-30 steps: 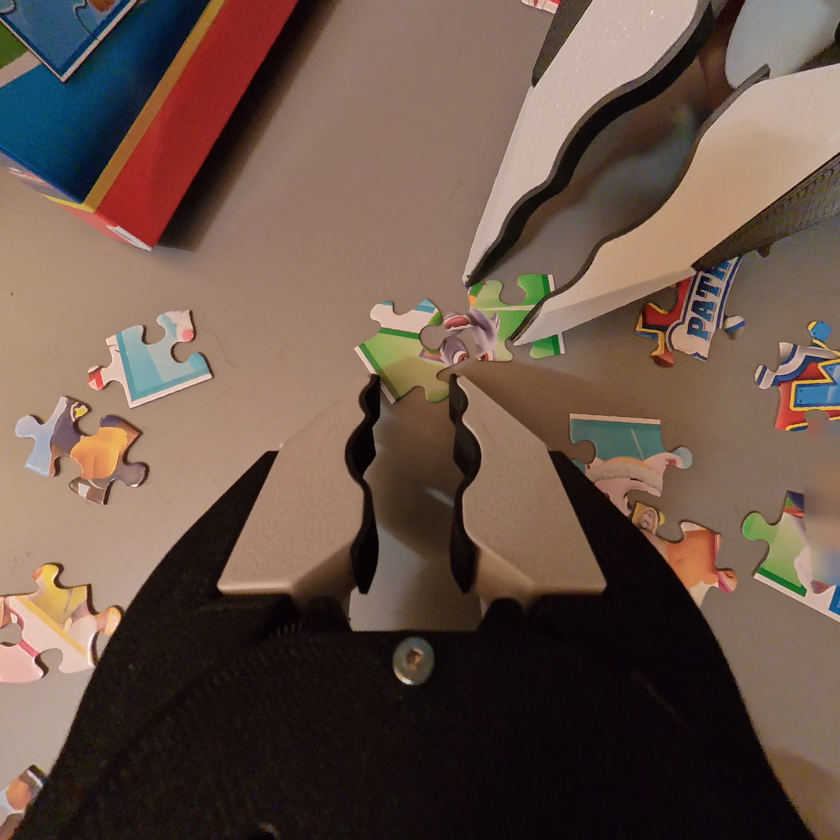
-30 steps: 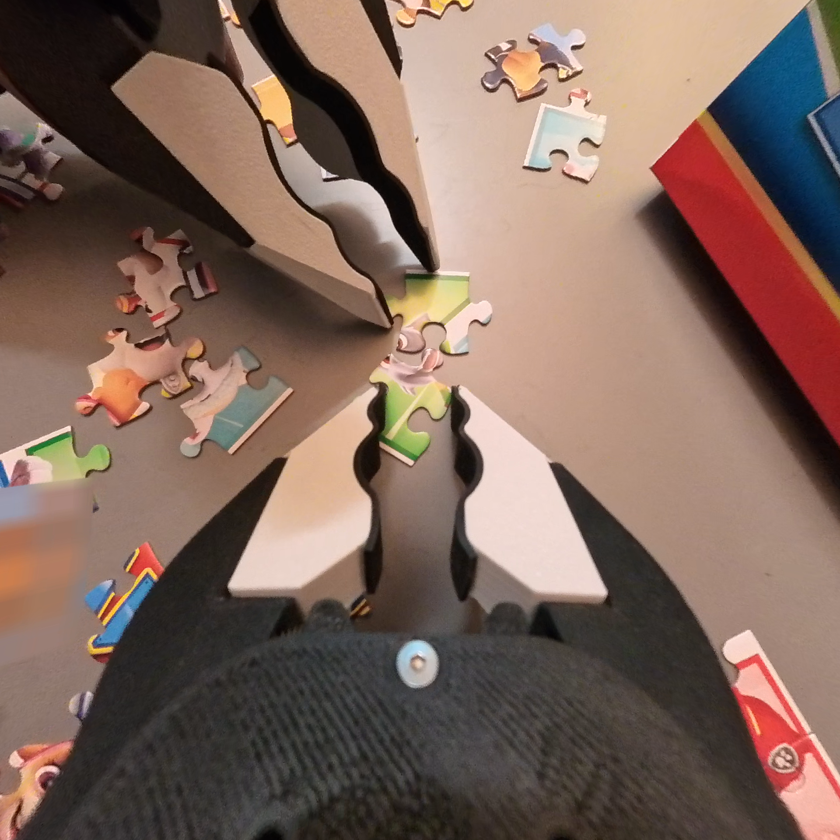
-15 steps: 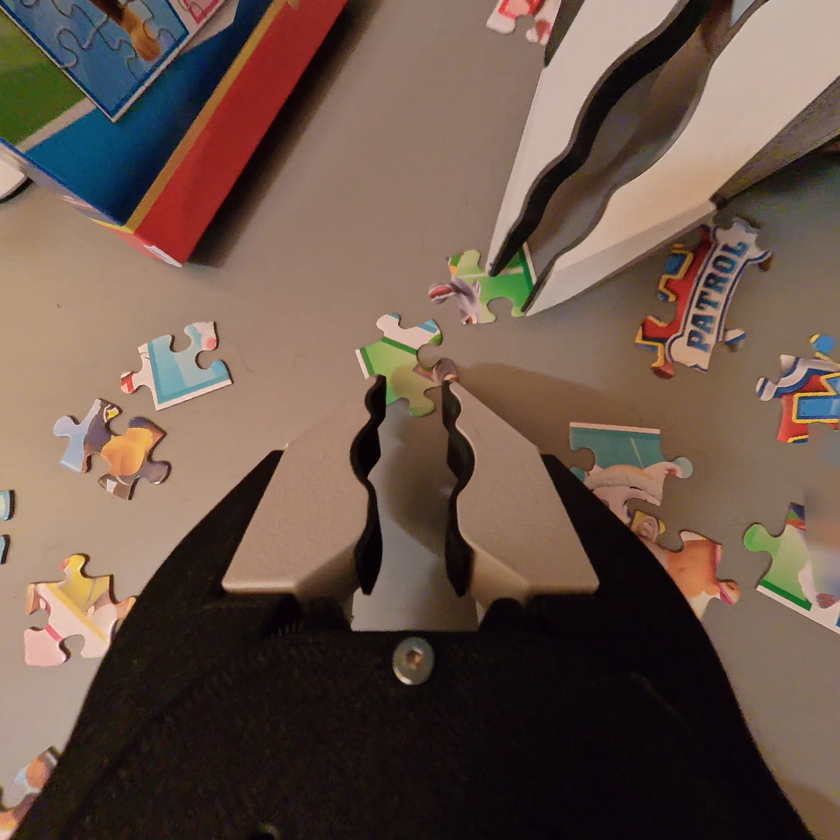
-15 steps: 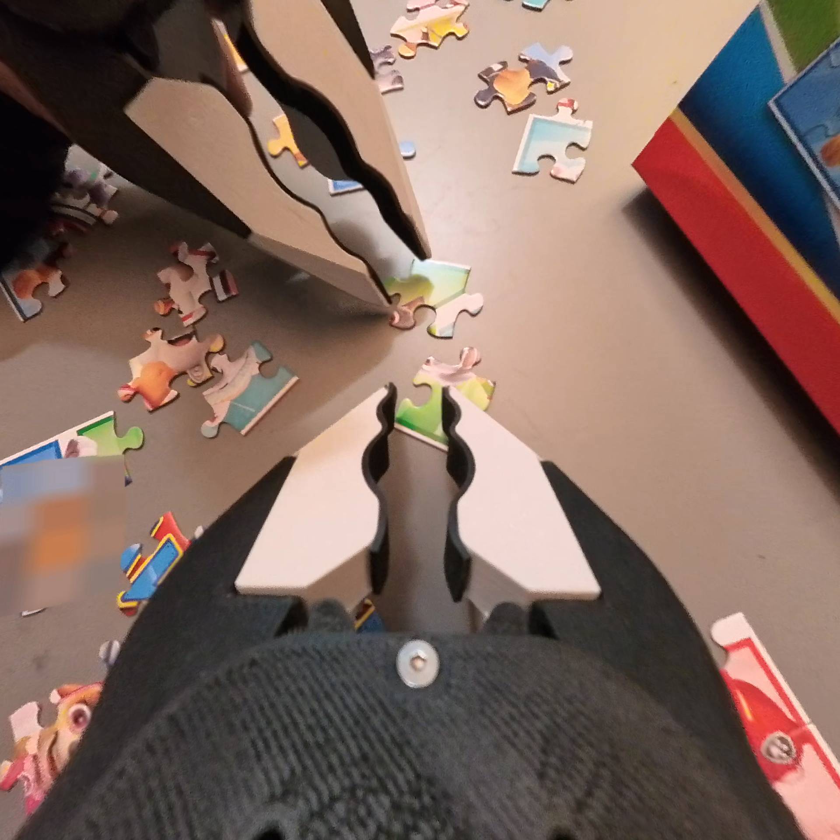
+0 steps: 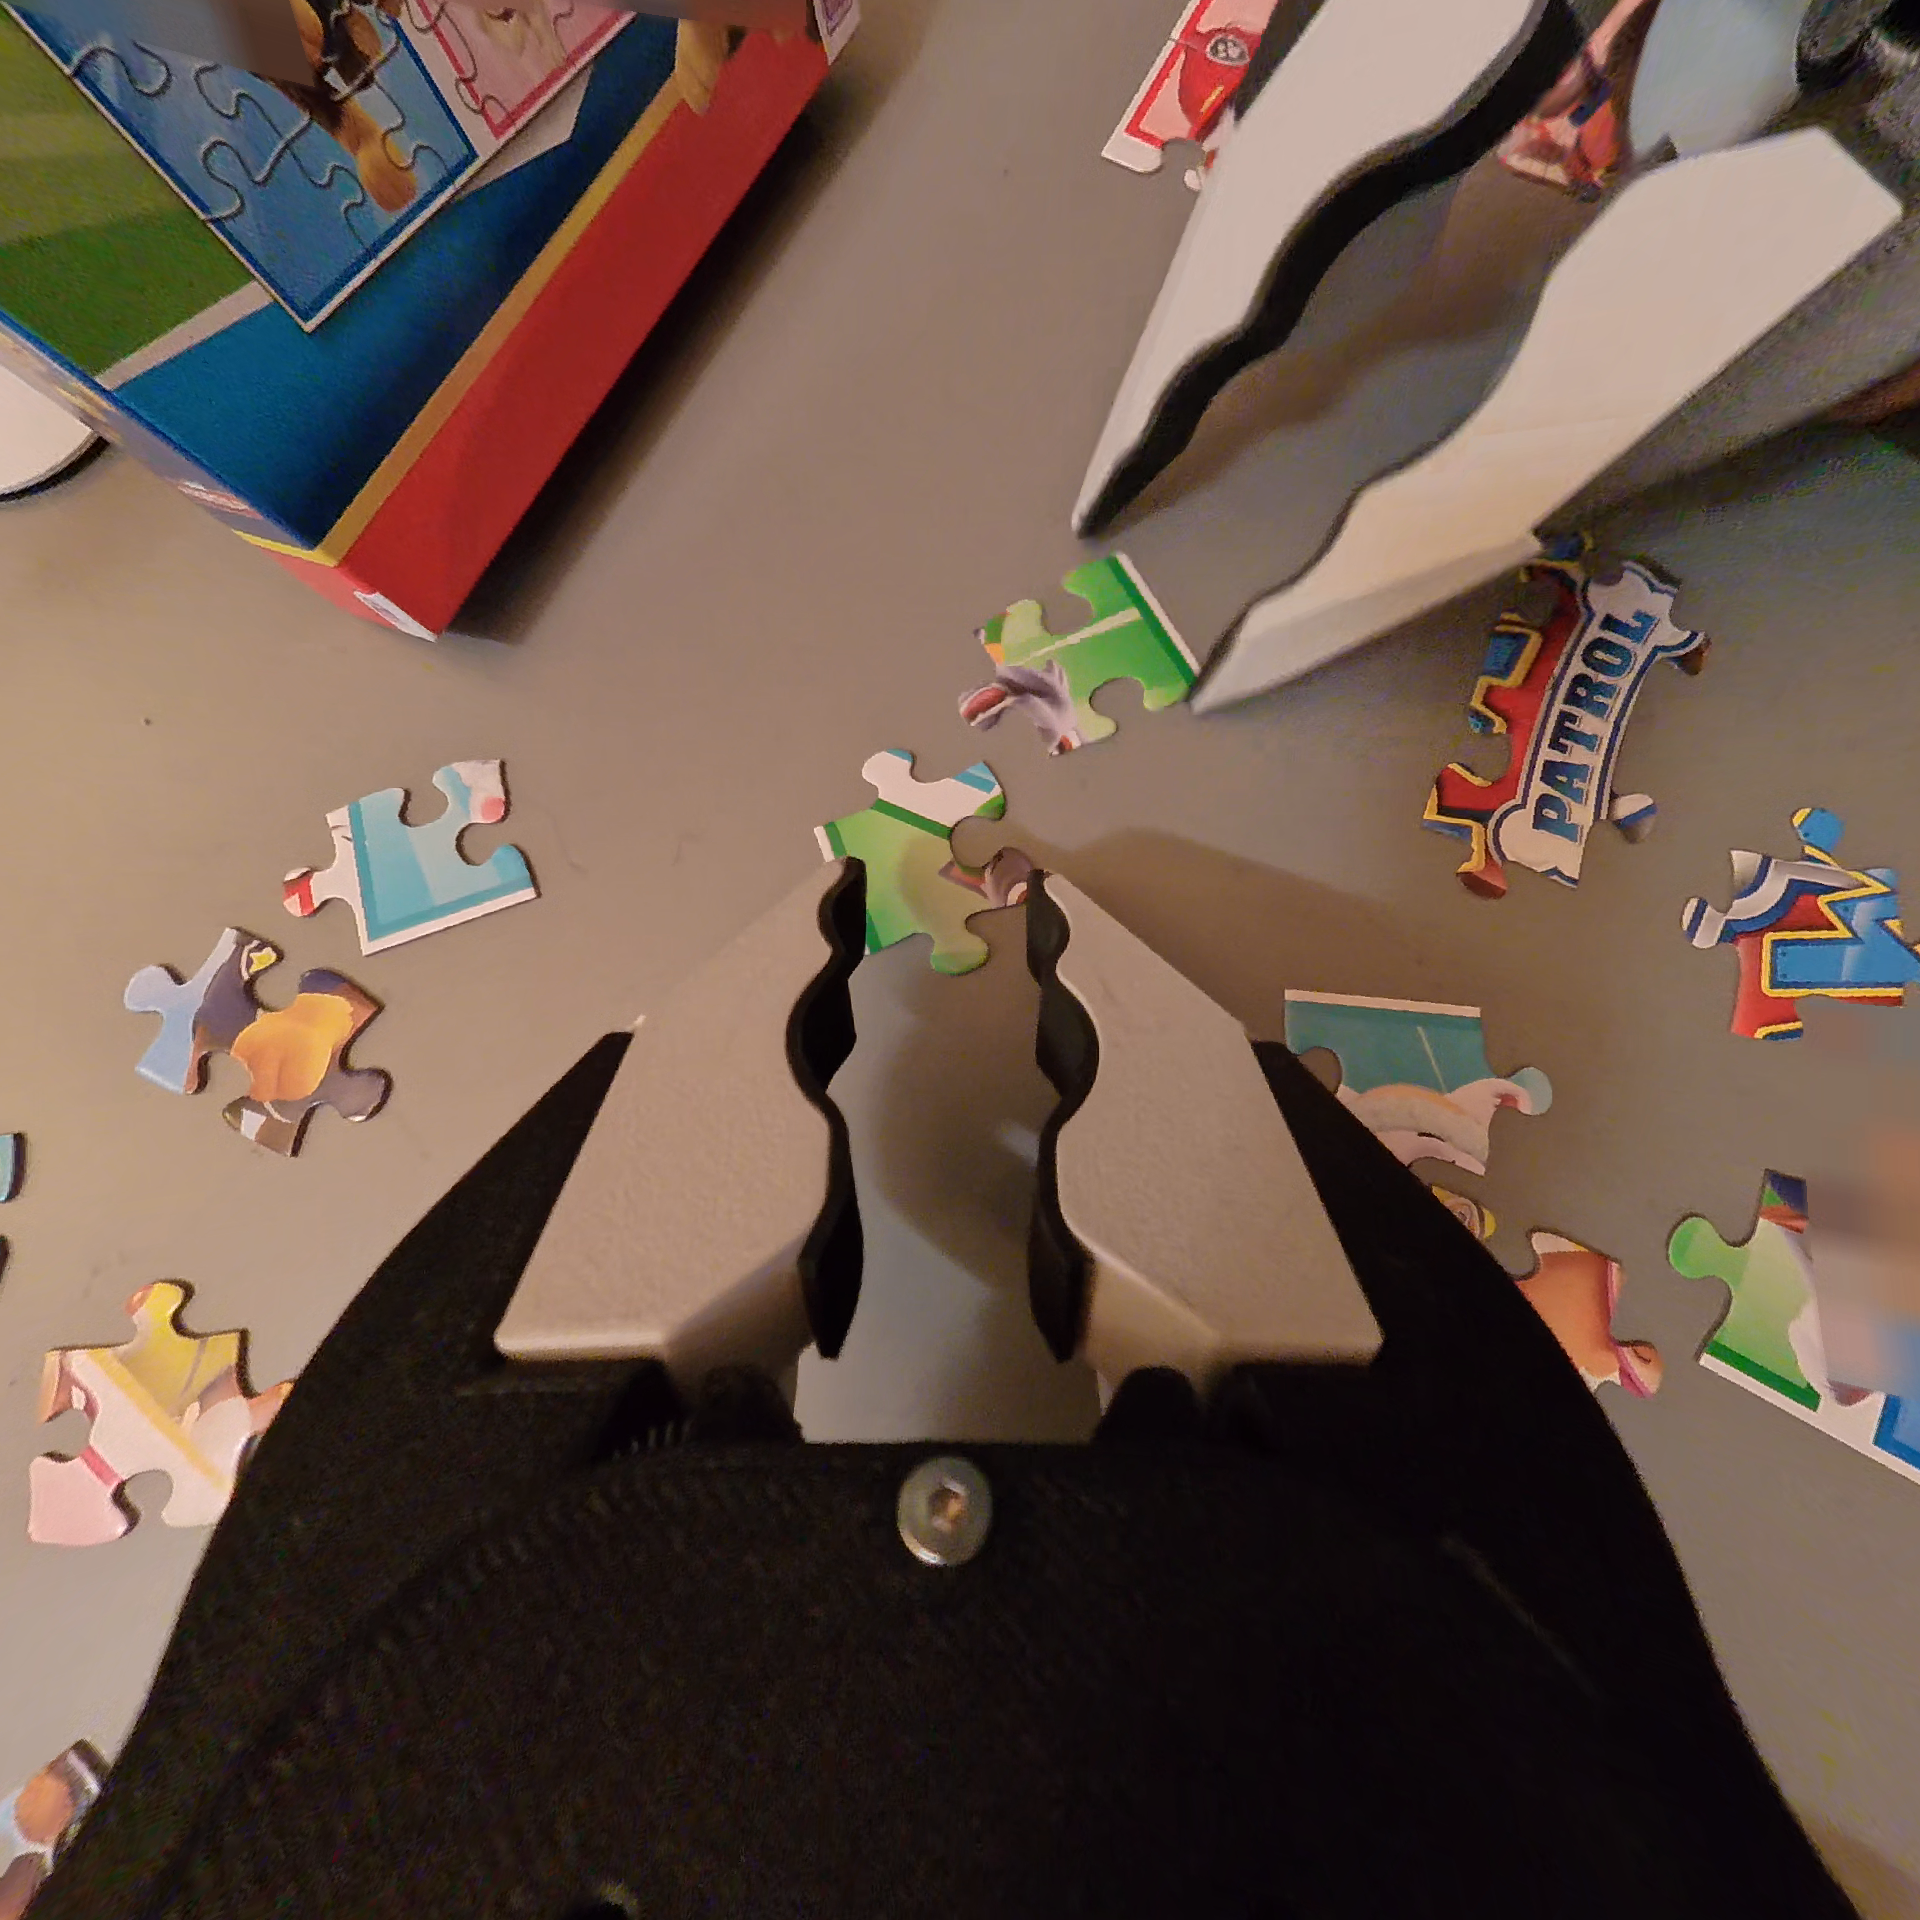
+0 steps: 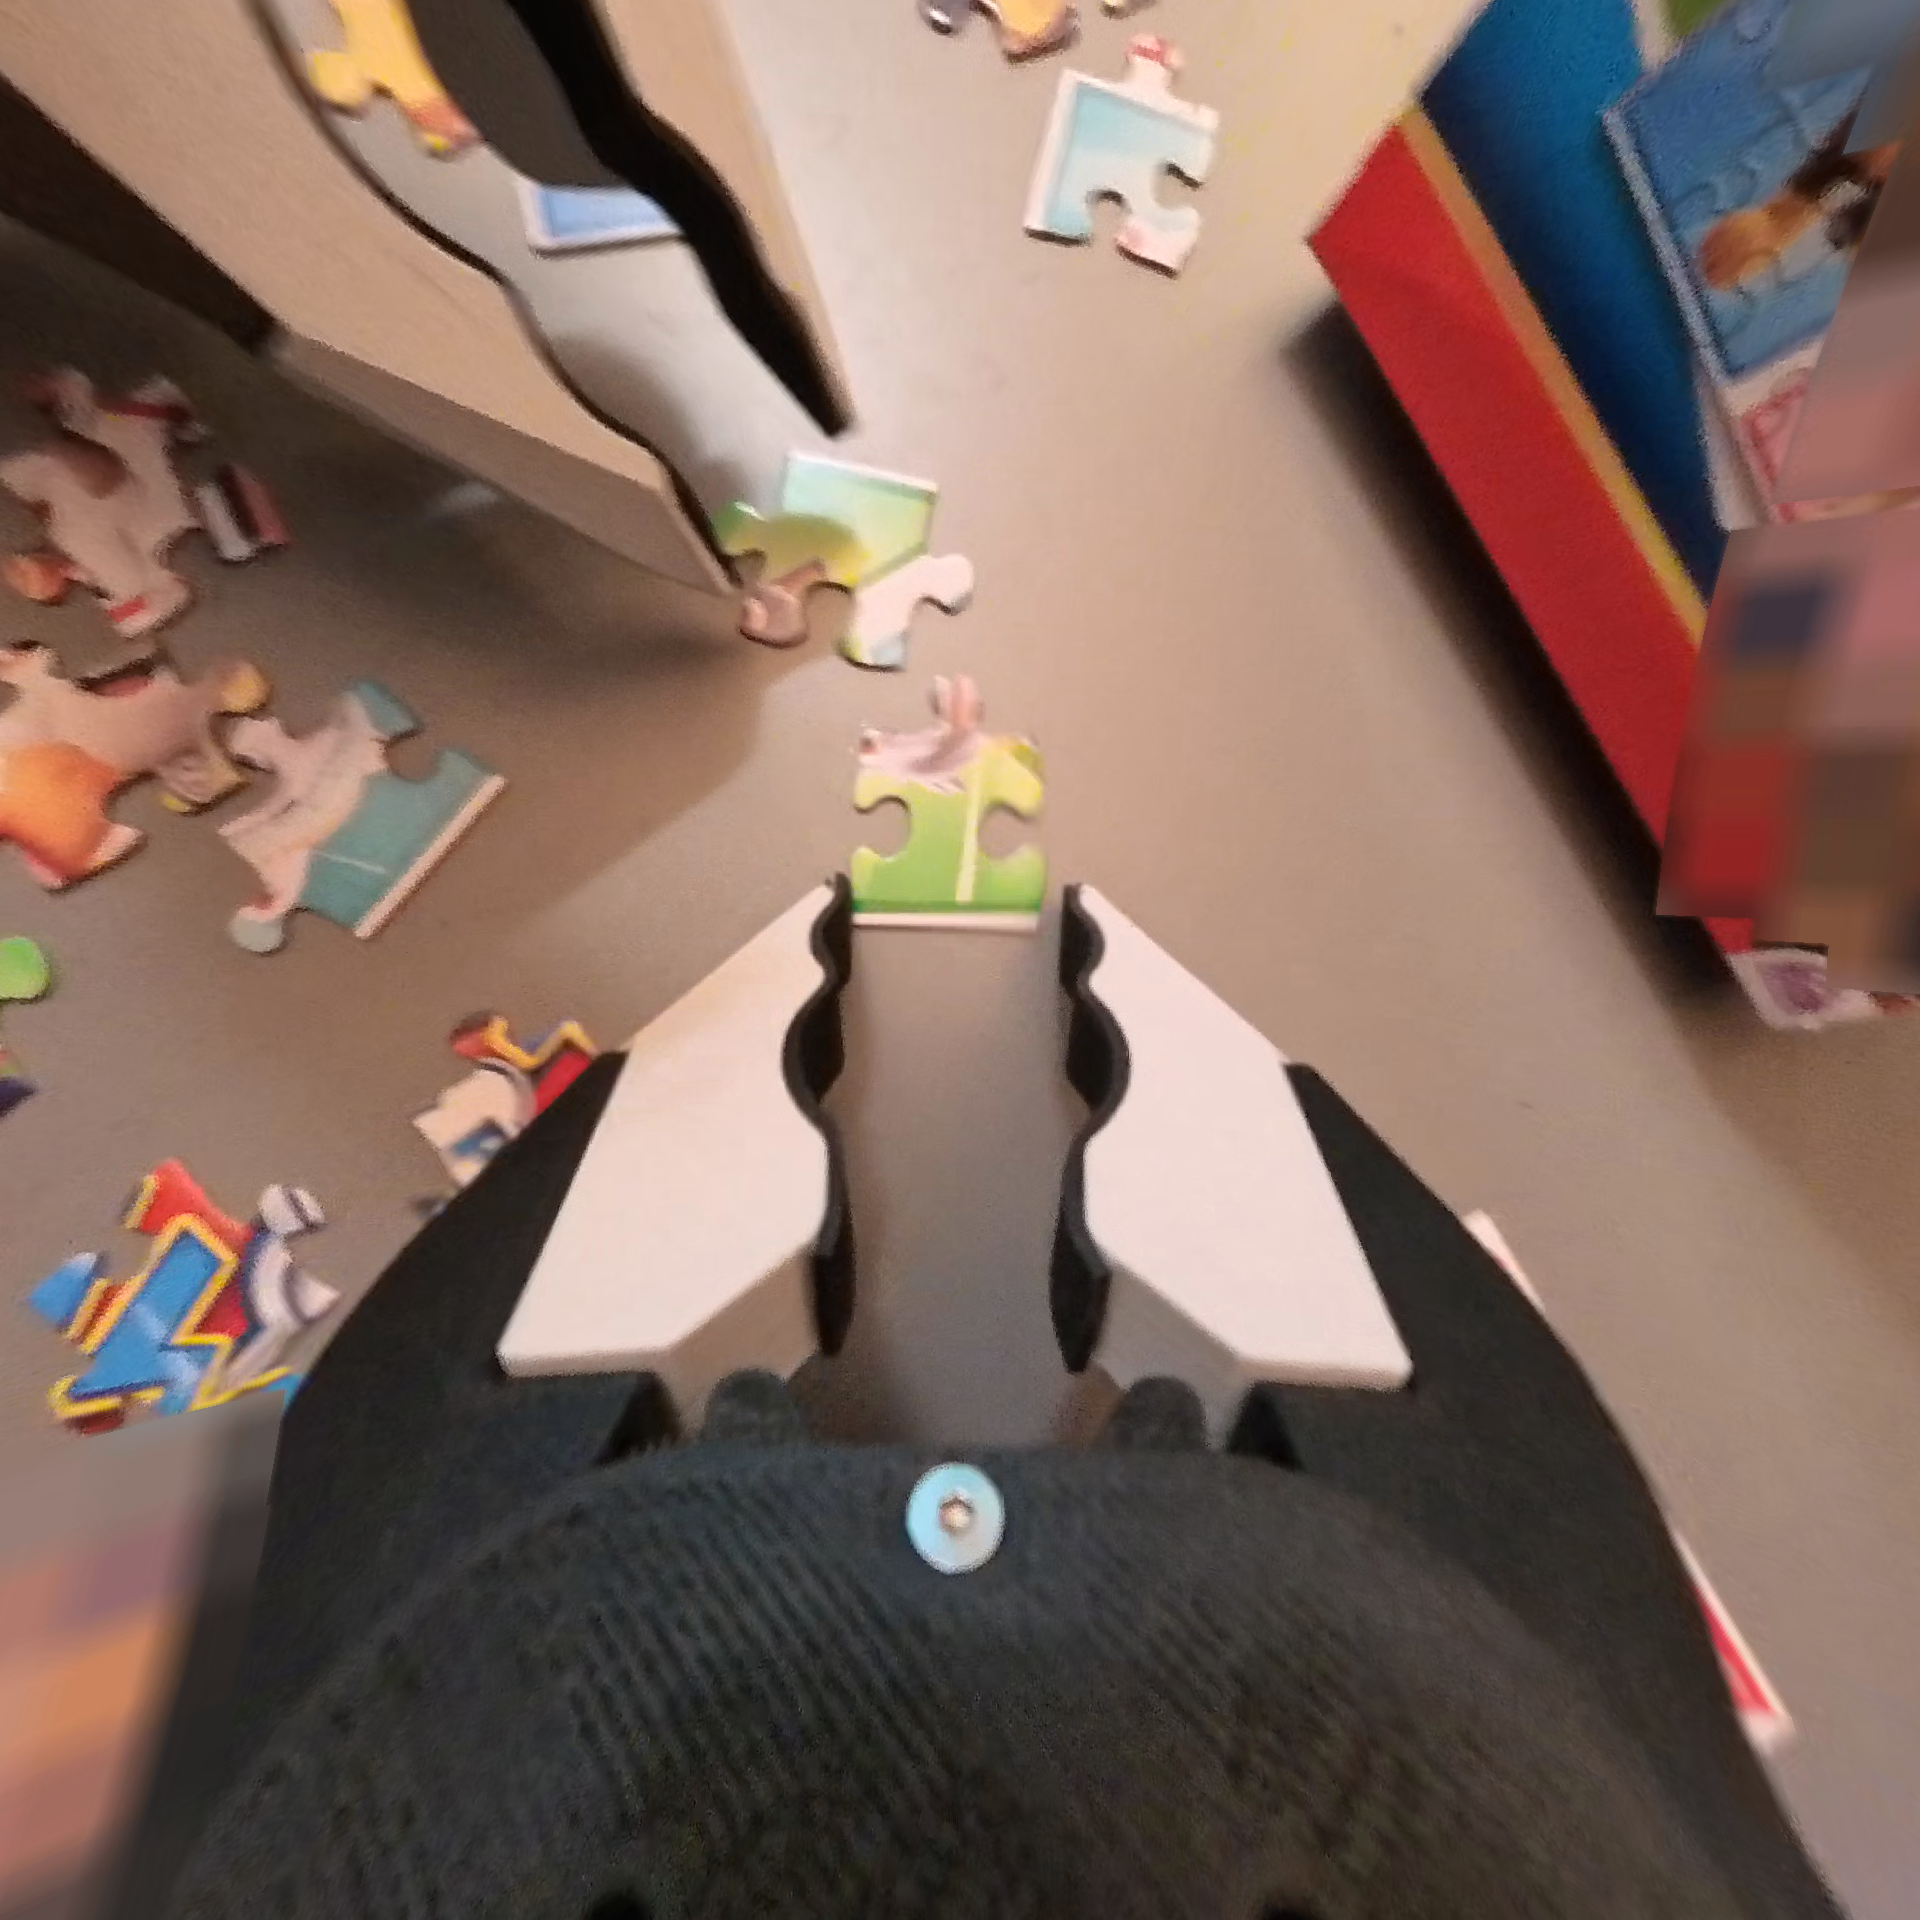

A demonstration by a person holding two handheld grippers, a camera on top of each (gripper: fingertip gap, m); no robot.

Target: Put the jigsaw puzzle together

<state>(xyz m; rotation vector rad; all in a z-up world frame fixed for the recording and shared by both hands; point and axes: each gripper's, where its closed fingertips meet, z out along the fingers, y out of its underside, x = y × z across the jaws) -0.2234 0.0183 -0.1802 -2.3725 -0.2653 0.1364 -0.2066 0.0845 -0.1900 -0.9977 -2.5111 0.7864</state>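
Since a second ago the two green puzzle pieces, then joined tab to socket between your tongs, lie apart on the grey bench [image 5: 727, 582], and both tongs stand wider. Your left tongs [image 5: 940, 883] are open, tips low over the green-and-white piece [image 5: 914, 862]; that piece lies flat between the tips, and whether either pad touches it you cannot tell. Your right tongs [image 6: 956, 899] are open too, with the other green piece [image 6: 951, 821] flat on the bench just ahead of the tips, its white edge level with them, not clamped. The pieces sit near each other, bare bench between. The left view shows the right tongs' lower tip just beside that second piece [image 5: 1081, 665]; the right view, blurred, does not settle that. The left view gives the red-and-blue box [image 5: 520, 343] sharply, and a lettered banner piece [image 5: 1569, 727] which the right view leaves out.
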